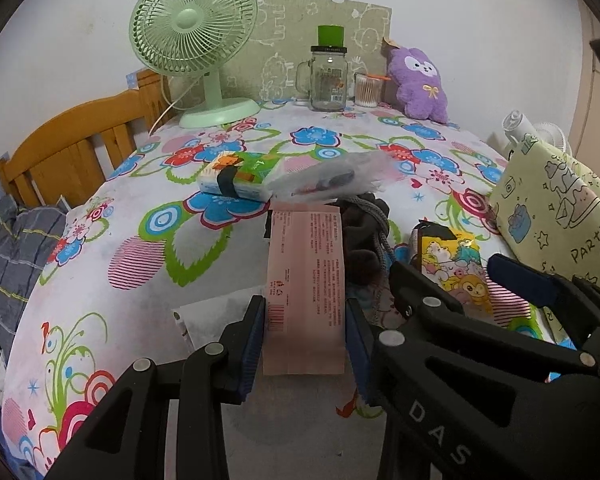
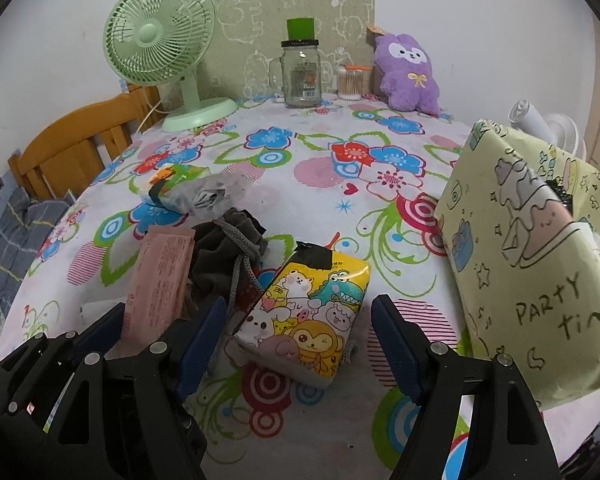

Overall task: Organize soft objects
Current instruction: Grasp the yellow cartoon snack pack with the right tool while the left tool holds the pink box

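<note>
The left gripper (image 1: pixel 305 340) is nearest the lens in the left wrist view, its blue pads clamped on both long edges of a pink tissue pack (image 1: pixel 305 280) that stands lifted between them, barcode end toward the camera. Beyond the pack at 12 o'clock lie a crumpled dark grey cloth (image 1: pixel 366 232) with a grey cord, a clear plastic packet (image 1: pixel 324 180) and a green-and-white tissue pack (image 1: pixel 236 178), all on the flowered tablecloth (image 1: pixel 140 208).

The right gripper (image 2: pixel 296 332) stands spread, its pads on either side of a yellow cartoon tissue pack (image 2: pixel 308 312) and not touching it; the pack lies flat on the cloth. At 3 o'clock leans a pale green "PARTY" bag (image 2: pixel 532 264). At 10 o'clock is the pink pack in the left gripper.

At 12 o'clock against the far wall stand a glass jar mug (image 2: pixel 301 76), a cotton swab tub (image 2: pixel 350 84) and a purple plush toy (image 2: pixel 408 76); a green desk fan (image 2: pixel 160 44) stands at 11 o'clock.
</note>
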A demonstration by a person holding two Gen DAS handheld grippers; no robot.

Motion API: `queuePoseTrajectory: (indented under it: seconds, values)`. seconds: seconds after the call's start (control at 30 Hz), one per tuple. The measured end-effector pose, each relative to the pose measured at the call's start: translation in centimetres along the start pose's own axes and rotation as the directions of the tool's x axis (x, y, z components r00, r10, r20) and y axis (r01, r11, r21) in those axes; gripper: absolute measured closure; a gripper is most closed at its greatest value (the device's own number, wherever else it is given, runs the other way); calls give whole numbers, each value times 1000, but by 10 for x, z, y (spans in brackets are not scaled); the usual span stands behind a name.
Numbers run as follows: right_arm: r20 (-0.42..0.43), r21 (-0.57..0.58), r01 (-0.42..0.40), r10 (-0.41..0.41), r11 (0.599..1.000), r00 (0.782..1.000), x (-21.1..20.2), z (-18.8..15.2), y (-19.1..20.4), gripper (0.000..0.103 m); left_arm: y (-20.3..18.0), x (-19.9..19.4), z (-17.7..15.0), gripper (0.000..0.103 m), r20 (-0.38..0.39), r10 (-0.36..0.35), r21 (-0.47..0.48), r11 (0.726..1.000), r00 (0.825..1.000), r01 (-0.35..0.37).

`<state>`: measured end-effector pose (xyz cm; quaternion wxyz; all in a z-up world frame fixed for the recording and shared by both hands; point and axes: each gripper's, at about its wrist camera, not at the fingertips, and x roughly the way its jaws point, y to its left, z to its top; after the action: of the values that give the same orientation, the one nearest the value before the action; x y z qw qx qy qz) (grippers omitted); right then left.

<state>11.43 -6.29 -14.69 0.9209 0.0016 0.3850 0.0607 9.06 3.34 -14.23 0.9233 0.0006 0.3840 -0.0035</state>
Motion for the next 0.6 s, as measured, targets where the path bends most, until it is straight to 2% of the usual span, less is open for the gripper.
queuePoseTrajectory:
  seconds: [0.03, 0.2, 0.27, 0.6]
  values:
    - [-11, 3, -6, 6, 1000, 1000, 3, 0, 0, 35, 0, 1, 0, 64, -2, 2, 3, 1000, 1000, -2]
    - [-29, -2, -10, 10, 1000, 1000, 5, 0, -1, 42, -1, 1, 0, 64, -5, -7, 1, 1000, 1000, 7]
    - [-25, -7, -9, 8, 1000, 1000, 3, 0, -1, 50, -1, 0, 0, 64, -6, -22, -4, 1000, 1000, 22]
    - [-15, -16, -18, 17, 1000, 1000, -11, 2, -6, 54, -9, -13, 1, 64, 5, -40, -4, 999, 999, 40]
